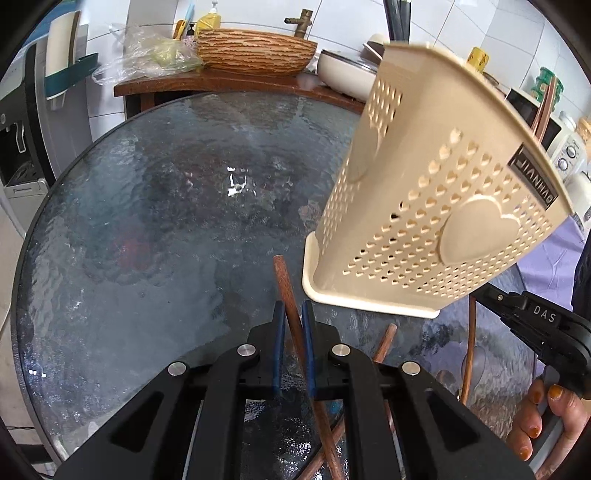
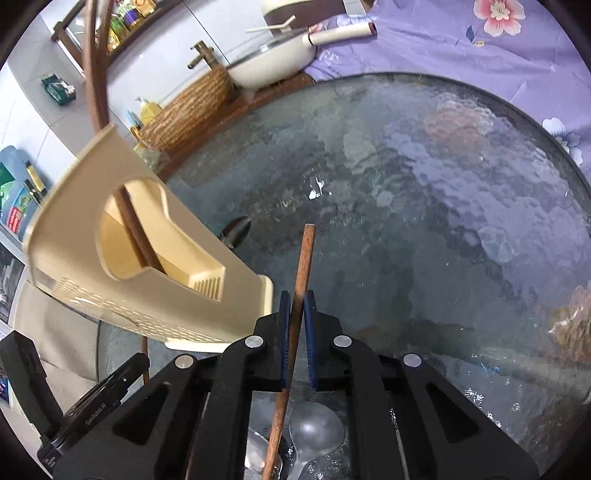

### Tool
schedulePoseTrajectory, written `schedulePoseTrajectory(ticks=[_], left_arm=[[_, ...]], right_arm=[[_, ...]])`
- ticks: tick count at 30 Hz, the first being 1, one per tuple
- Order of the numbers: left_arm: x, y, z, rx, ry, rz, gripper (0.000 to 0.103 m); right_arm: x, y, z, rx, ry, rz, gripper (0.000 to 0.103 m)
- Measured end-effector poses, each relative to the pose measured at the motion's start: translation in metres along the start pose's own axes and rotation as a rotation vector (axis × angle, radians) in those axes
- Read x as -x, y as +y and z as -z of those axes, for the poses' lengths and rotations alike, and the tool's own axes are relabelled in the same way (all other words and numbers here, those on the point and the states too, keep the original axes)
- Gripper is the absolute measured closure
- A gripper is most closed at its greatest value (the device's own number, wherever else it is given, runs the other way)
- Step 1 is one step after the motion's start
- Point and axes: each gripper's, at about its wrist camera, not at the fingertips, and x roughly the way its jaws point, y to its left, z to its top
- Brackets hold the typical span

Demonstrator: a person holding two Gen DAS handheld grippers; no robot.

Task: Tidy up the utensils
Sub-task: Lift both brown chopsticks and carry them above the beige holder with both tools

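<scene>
A beige perforated utensil holder [image 1: 436, 206] stands on the round glass table [image 1: 147, 240], to the right of my left gripper [image 1: 293, 306]. My left gripper is shut on a brown wooden utensil handle [image 1: 286, 284] that sticks out past its tips. My right gripper [image 2: 297, 295] is shut on another wooden handle [image 2: 304, 266], just right of the holder [image 2: 122, 243]. A wooden utensil [image 2: 133, 229] stands inside the holder. Metal spoons [image 2: 314, 432] and more wooden handles [image 1: 384, 343] lie on the glass below the grippers.
A woven basket [image 1: 255, 51], a white pot [image 1: 343, 70] and a brass tap [image 1: 303, 22] sit on a wooden shelf behind the table. A purple flowered cloth [image 2: 461, 40] lies beyond the table. White appliances [image 1: 565, 155] stand at the right.
</scene>
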Motion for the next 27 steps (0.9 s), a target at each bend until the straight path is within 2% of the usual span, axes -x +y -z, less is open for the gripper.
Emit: schedulePoseTrajectory(ticks=[9,19,27], left_arm=[[0.029,0.009,-0.007,0.020,-0.076,0.015,0.095],[0.066,-0.001,-0.007,-0.009,-0.162,0.033,0.095],[0.097,-0.009,-0.004,-0.046,-0.218,0.062,0.095]], right_arm=[[0.037,0.010,0.005,0.026,-0.083,-0.074,0.095],[0.080,0.021,0.007,0.105,-0.139,-0.139,0.095],[0.122,0.039,0.016,0.216,-0.168,-0.195,0.096]])
